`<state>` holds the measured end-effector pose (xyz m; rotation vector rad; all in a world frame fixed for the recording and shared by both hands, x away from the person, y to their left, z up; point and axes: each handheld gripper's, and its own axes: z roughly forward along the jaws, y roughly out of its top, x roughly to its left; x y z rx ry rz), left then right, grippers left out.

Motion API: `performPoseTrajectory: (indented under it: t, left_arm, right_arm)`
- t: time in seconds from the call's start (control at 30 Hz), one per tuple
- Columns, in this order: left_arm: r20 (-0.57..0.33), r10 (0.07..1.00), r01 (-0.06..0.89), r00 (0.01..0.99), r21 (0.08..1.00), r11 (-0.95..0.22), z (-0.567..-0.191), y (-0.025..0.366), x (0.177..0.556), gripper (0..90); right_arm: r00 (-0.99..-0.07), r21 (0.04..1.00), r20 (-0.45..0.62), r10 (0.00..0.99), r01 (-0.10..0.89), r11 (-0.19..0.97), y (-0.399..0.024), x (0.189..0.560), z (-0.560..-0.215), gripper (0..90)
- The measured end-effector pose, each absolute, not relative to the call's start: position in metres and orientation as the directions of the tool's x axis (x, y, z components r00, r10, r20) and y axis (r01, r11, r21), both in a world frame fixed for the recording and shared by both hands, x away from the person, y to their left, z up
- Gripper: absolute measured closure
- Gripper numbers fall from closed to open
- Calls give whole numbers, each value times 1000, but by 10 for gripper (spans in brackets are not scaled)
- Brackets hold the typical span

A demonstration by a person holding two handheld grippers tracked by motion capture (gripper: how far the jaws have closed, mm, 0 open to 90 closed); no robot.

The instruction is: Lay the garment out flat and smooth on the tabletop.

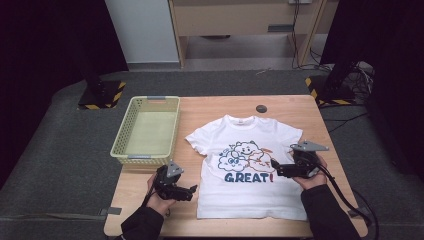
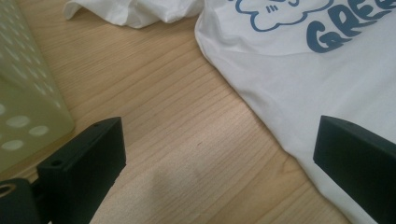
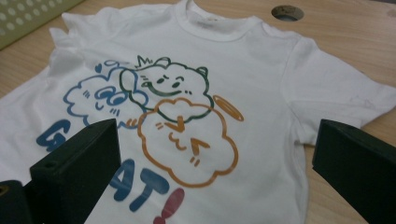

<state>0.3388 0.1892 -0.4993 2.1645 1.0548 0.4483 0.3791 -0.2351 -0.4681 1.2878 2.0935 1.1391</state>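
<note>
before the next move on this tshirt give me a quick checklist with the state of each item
1. T-shirt lies flat, print up, on the table: ok, though its left sleeve is rumpled in the left gripper view.
2. Left gripper open and empty: ok, jaws stand wide apart over bare wood beside the shirt's side edge.
3. Right gripper open and empty: ok, jaws stand wide apart above the print.
4. Basket empty and apart from the shirt: ok.
5. Either gripper touching the cloth: cannot tell.
6. Shirt hem fully on the table: ok in the high view.
</note>
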Motion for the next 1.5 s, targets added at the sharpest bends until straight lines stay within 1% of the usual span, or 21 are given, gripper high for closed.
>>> performPoseTrajectory:
  t: [0.1,0.33,0.43,0.6,0.83,1.03,1.27,1.5]
  left_arm:
    - [10,791,567,611,691,-447,-501,192,339,21]
    - [10,786,583,618,666,-466,-506,197,338,21]
    - [7,787,590,617,657,-469,-508,200,337,21]
    - [-1,787,601,617,645,-471,-510,207,337,21]
    - [-12,796,624,605,628,-465,-515,219,334,23]
    - [39,813,645,581,587,-489,-520,228,333,23]
    - [27,844,674,536,589,-447,-526,241,337,21]
    - [12,867,680,497,616,-398,-530,253,336,0]
  right_arm:
    - [-474,807,49,879,537,245,-242,371,-475,9]
    - [-465,801,77,882,556,223,-263,354,-483,4]
    - [-454,794,67,889,564,228,-272,348,-487,4]
    - [-437,781,88,895,588,211,-287,341,-495,4]
    - [-414,769,80,907,604,208,-299,335,-505,4]
    - [-390,759,48,920,613,220,-310,335,-513,5]
    - [-356,757,26,934,617,214,-322,337,-522,4]
    - [-314,756,0,949,622,205,-334,338,-529,4]
